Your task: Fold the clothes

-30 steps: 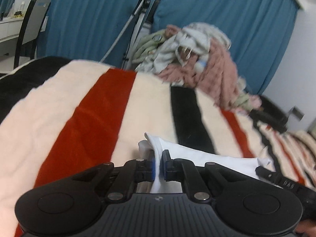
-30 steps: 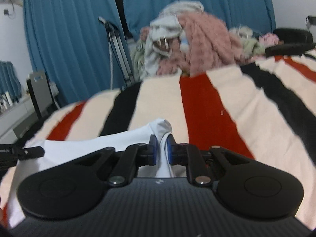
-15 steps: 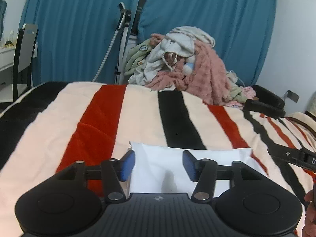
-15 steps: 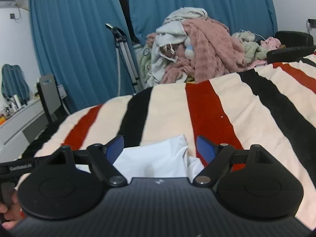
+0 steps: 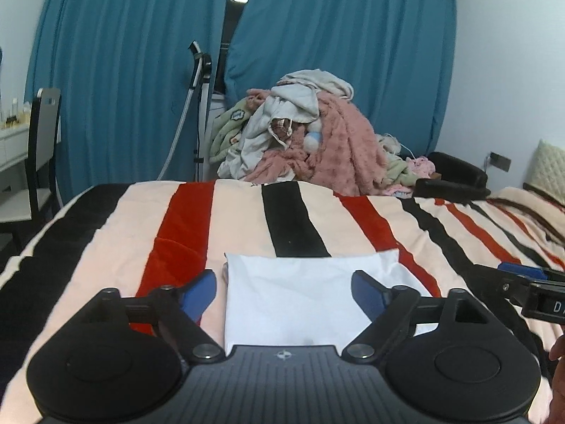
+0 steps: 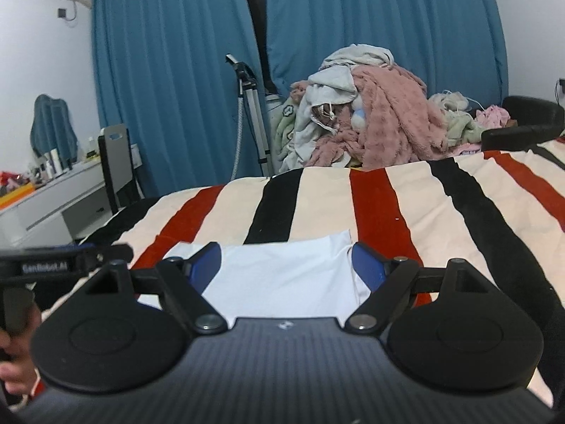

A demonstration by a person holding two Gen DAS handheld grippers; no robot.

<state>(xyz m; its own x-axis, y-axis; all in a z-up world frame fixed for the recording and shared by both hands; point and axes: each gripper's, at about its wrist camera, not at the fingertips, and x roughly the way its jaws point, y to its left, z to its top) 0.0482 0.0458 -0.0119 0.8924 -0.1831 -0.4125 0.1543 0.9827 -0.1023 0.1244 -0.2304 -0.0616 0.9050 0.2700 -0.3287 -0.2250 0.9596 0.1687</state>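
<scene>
1. The white garment (image 5: 300, 296) lies flat on the bed as a smooth, neat rectangle with crisp edges; its far corners look square, and the cloth reads as thin and matte.
2. Under it spreads a fuzzy striped blanket (image 5: 233, 226), cream with broad red and black bands running away from the cameras (the pile looks soft and slightly rumpled at the left red band).
3. The left gripper (image 5: 282, 291) has just been opening: its jaws stand wide apart, the blue pads (image 5: 197, 296) on either side of the garment's near part and clear of it, nothing pinched between them.
4. The right gripper (image 6: 286, 265) has likewise just let its jaws spread, and they hang wide above the garment's right end with nothing clamped.
5. Each gripper's body is black hard plastic with round discs and a ribbed centre plate.
6. Beyond the bed's far edge a heap of clothes (image 5: 303, 134) piles up: a nubbly pink fleece, a pale grey hooded piece and a light green printed piece.
7. Behind hang pleated blue curtains (image 5: 134, 70).
</scene>
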